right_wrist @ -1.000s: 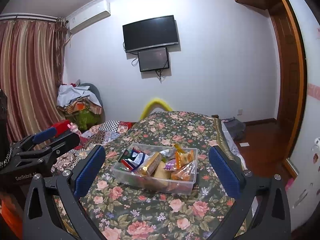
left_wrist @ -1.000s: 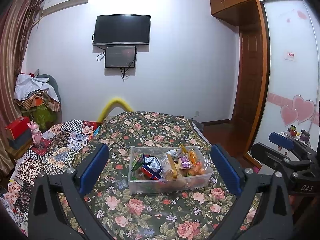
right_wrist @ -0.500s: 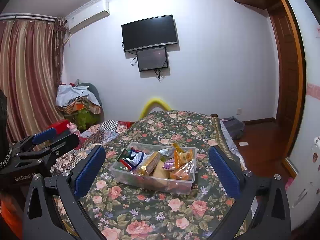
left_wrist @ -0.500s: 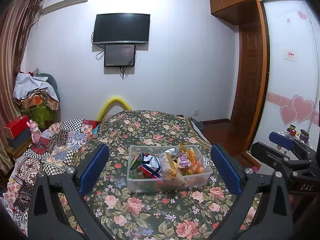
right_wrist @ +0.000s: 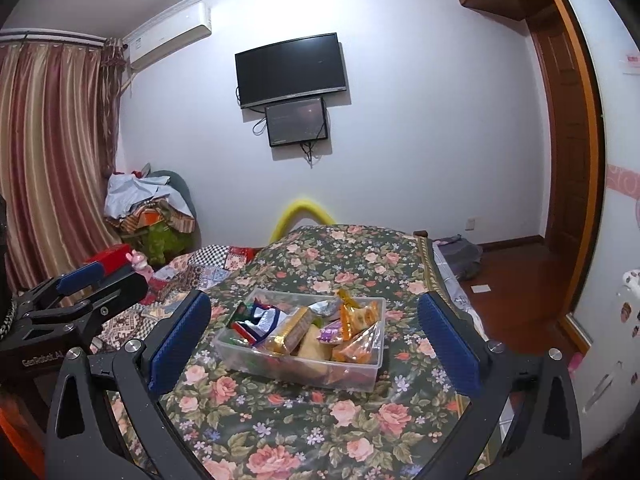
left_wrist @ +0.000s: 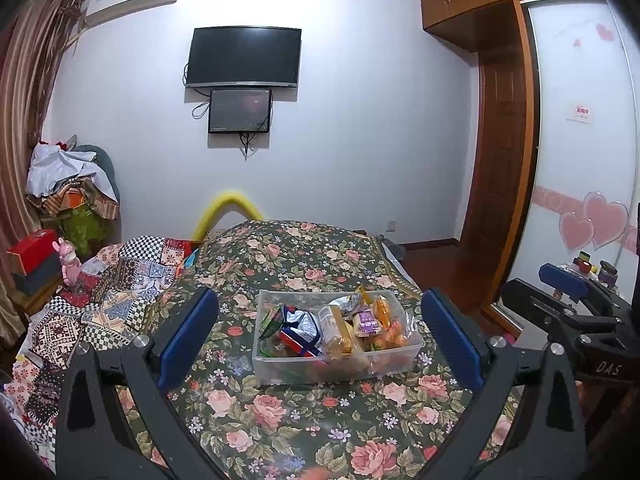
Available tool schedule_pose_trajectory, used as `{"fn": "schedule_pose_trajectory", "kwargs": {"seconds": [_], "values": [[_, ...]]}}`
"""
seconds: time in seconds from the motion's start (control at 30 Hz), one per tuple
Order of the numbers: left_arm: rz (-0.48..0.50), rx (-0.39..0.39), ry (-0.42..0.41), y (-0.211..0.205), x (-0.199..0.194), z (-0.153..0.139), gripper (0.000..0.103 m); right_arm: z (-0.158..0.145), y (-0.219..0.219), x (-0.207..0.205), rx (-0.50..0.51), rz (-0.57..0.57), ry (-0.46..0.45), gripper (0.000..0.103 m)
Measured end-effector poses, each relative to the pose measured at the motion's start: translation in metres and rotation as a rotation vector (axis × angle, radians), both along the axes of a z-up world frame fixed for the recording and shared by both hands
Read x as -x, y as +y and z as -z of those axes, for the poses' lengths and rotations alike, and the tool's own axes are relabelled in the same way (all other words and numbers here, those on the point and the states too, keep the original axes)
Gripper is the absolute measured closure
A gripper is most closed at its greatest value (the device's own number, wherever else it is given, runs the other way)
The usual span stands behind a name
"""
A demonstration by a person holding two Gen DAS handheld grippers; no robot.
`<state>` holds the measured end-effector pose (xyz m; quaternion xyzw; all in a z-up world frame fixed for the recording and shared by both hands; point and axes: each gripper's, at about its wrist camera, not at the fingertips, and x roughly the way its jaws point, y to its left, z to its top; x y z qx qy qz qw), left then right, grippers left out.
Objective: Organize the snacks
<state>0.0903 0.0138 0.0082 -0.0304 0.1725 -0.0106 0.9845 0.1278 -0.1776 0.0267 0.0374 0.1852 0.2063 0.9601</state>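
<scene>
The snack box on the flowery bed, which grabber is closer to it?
Hard to tell, about equal. The left gripper and right gripper both hang open just short of the clear snack box, touching nothing.

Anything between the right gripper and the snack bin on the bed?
Nothing visible. The right gripper is open and faces the clear snack bin across bare floral bedspread. The left gripper is off to the side, also open.
</scene>
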Motion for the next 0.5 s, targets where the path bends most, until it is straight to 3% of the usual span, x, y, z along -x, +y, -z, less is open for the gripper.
{"fn": "schedule_pose_trajectory", "kwargs": {"seconds": [0.5], "values": [[0.006,0.011,0.007,0.0024,-0.0019,0.0028,0.000,0.0017,0.0022,-0.0003,0.013,-0.003,0.003,0.000]]}}
